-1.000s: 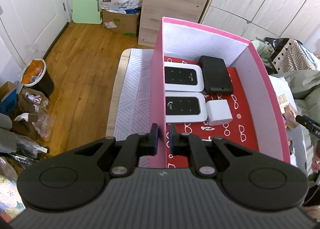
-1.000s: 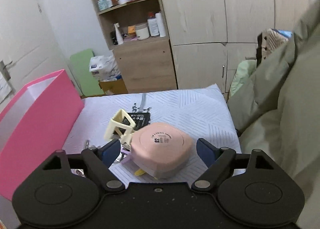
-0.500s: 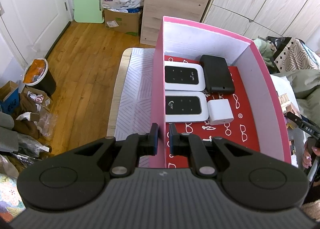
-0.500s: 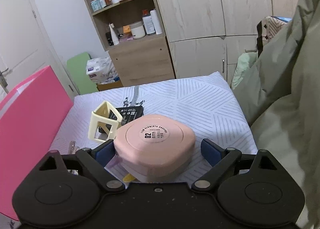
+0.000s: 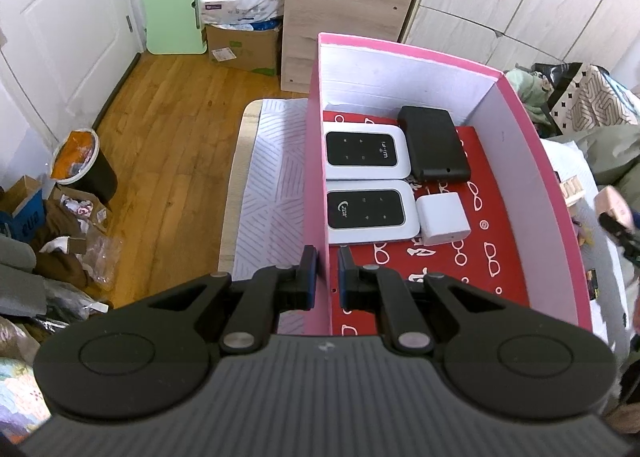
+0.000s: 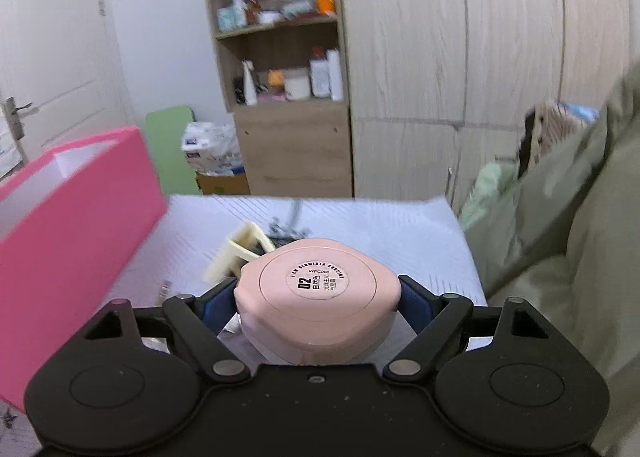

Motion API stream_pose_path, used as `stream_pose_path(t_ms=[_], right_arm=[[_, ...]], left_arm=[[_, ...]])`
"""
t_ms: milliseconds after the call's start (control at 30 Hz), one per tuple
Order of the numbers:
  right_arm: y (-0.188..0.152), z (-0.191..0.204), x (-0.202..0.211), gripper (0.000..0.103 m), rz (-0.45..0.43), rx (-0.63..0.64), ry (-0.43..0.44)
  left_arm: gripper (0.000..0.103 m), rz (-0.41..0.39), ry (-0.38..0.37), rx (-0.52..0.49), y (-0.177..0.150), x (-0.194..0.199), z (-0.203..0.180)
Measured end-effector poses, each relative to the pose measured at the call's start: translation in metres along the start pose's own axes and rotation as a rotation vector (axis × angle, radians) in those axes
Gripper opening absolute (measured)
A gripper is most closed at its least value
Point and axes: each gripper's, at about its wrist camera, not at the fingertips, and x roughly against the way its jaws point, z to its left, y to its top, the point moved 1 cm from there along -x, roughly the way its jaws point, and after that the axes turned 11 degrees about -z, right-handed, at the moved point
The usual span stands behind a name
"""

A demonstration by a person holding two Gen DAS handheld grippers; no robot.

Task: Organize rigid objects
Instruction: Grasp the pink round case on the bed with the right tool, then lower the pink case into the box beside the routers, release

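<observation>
from the left wrist we look steeply down, close over the pink box (image 5: 318,193), its near wall right at the lens. from the right wrist we look level across the bed toward the shelf unit (image 6: 280,57). both views share the box (image 6: 76,217) and the green board (image 5: 170,1) (image 6: 168,137).

A table (image 5: 236,185) draped in a striped cloth (image 6: 380,225) carries 1 pink box (image 5: 532,193), a cream frame (image 6: 240,249) and small clutter.
</observation>
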Motion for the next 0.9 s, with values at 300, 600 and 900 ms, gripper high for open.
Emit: stream_pose_path(t_ms=[300,600,900], right_arm=[[0.054,0.067,0.042,0.087,-0.140,0.129,0.202],[0.096,0.171,0.012,0.087,0.026,0.185,0.637],[0.077,0.287,-0.071,0.087,0.471,0.409,0.790]], left_arm=[[0.010,0.003,-0.017,-0.018,0.000,0.000,0.002],[0.010,-0.006,-0.033,-0.006,-0.001,0.001,0.005],[0.010,0.018,-0.062,0.012,0.004,-0.001,0.011]])
